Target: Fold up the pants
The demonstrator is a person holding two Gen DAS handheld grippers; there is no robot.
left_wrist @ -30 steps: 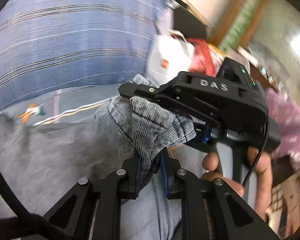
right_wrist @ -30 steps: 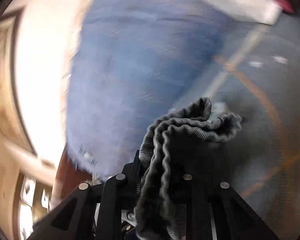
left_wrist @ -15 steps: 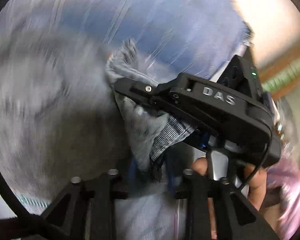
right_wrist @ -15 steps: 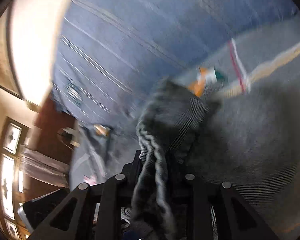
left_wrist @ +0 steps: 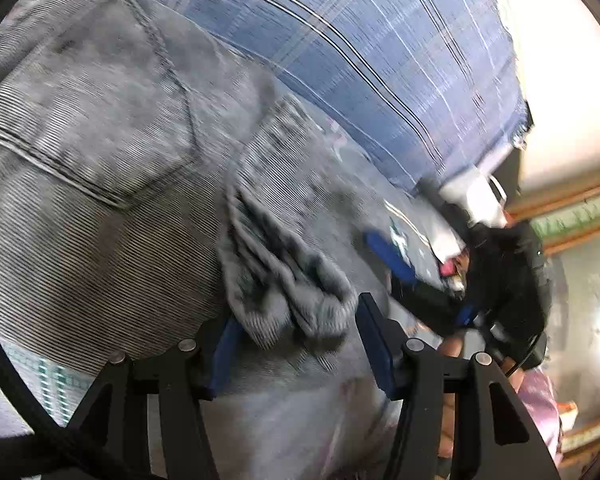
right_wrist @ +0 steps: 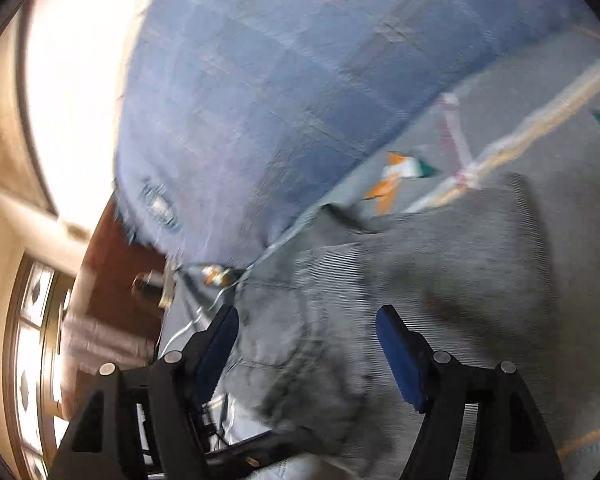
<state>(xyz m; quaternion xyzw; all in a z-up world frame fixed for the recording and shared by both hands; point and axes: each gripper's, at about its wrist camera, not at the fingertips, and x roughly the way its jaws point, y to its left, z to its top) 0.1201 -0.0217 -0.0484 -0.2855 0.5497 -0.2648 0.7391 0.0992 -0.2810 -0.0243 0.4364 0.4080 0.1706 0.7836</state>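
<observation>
Both claws are letting go at once. The left claw has its jaws opening, and a bunched cuff of the grey pants sits between them, slack, the pads no longer pinching it. From that camera the back pocket fills the view at ten o'clock, and the right claw shows at three o'clock, blurred, its blue pad clear of the cloth as far as I can tell.

In its own camera the right claw spreads wider, jaws opening, nothing clamped; the pants lie flat under and beyond it, their far edge at one o'clock. They rest on a grey printed sheet, with a blue checked blanket behind at twelve o'clock. I would call it a bed, no worktop here.

Now the worry. That cuff is crumpled, not laid flat. If the left claw pulls away while ribbed fabric clings to a pad, I reckon it drags the top layer back and spoils the fold. Left as it lies, the bunch makes a lump, and any fold over it goes crooked. The edges may be off too: I cannot tell whether cuff meets waistband squarely. The two claws also sit near each other, so a hasty retreat could knock one against the other or snag the cloth.
</observation>
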